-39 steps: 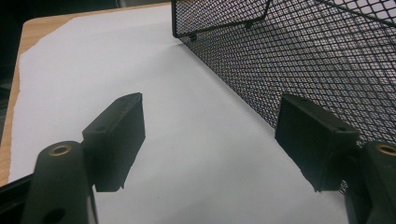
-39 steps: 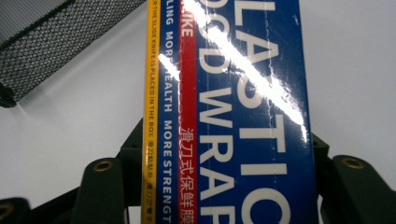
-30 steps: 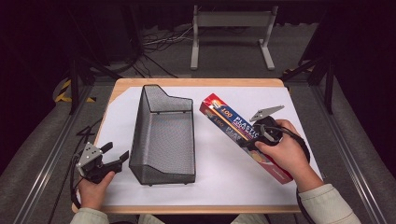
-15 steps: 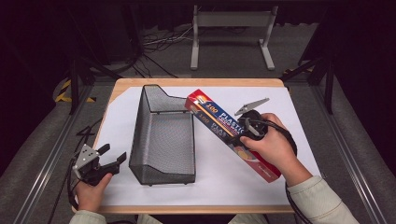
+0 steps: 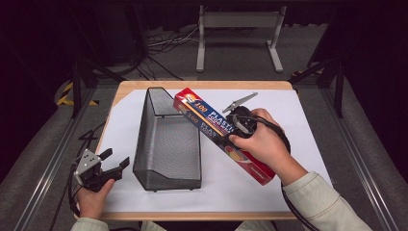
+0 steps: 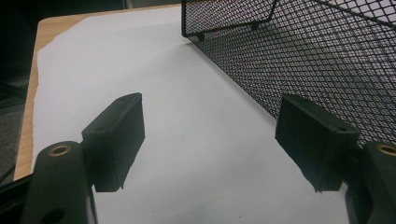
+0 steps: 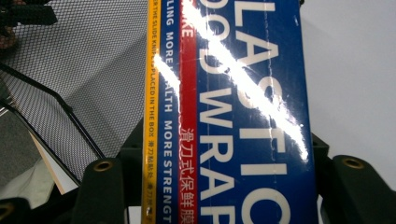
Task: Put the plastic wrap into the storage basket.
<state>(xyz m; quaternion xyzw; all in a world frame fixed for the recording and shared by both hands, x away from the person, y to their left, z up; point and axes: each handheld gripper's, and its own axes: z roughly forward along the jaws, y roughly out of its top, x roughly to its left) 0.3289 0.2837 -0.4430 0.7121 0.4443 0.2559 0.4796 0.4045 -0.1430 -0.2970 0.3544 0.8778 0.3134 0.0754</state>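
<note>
At about eight o'clock on the table, the left gripper [image 5: 114, 162] sits low at the near-left corner of the white sheet [image 5: 308, 125], jaws spread wide with nothing between them. Its own view shows the same: two black jaws well apart over bare paper, the mesh wall of the wire basket [image 6: 322, 60] just beside them toward two o'clock. This hand has barely stirred over the last second.

At the centre stands the wire basket [image 5: 168, 139], black mesh, its tall end toward twelve o'clock and its open top empty.

The change lies to the right. The plastic wrap box [image 5: 211, 126] has travelled from about three o'clock toward the middle, and its far end now reaches over the basket's right rim near one o'clock. The box lies slanted, running from eleven toward five. The right gripper [image 5: 239, 129] has it clamped across its width; in the right gripper view the jaws press on either side of the plastic wrap box [image 7: 243, 140], with the mesh below at nine o'clock.

My reading is that the carry is nearly done: the box probably needs turning in line with the basket's long axis before it is lowered, or it may catch the rim.
</note>
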